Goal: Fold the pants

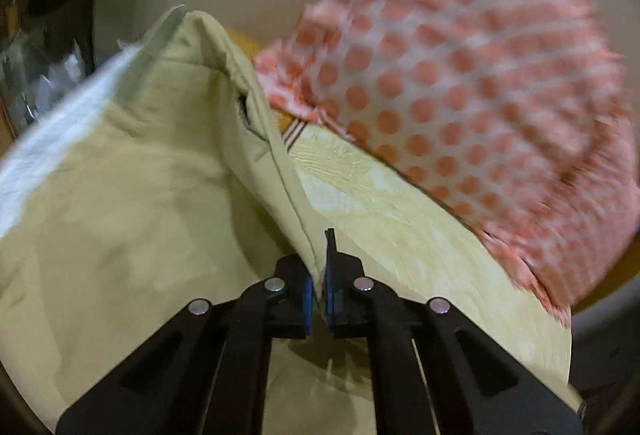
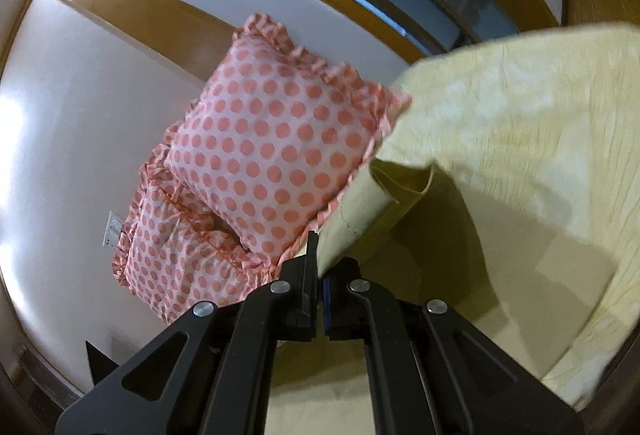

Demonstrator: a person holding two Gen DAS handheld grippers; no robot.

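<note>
The pants (image 1: pixel 132 171) are pale khaki and hang lifted in the left wrist view, with a white lining showing at the upper left. My left gripper (image 1: pixel 319 277) is shut on a seamed edge of them. In the right wrist view my right gripper (image 2: pixel 320 267) is shut on another edge of the pants (image 2: pixel 360 203), near a folded hem or cuff that curls open above the fingers. Both grippers hold the cloth up over the bed.
A cream bedspread (image 1: pixel 400 235) lies below, and it also shows in the right wrist view (image 2: pixel 540 139). Pink polka-dot pillows (image 2: pixel 272 143) with frilled edges sit by the white wall; one pillow (image 1: pixel 472 91) shows blurred at the right of the left wrist view. Wooden trim runs along the wall.
</note>
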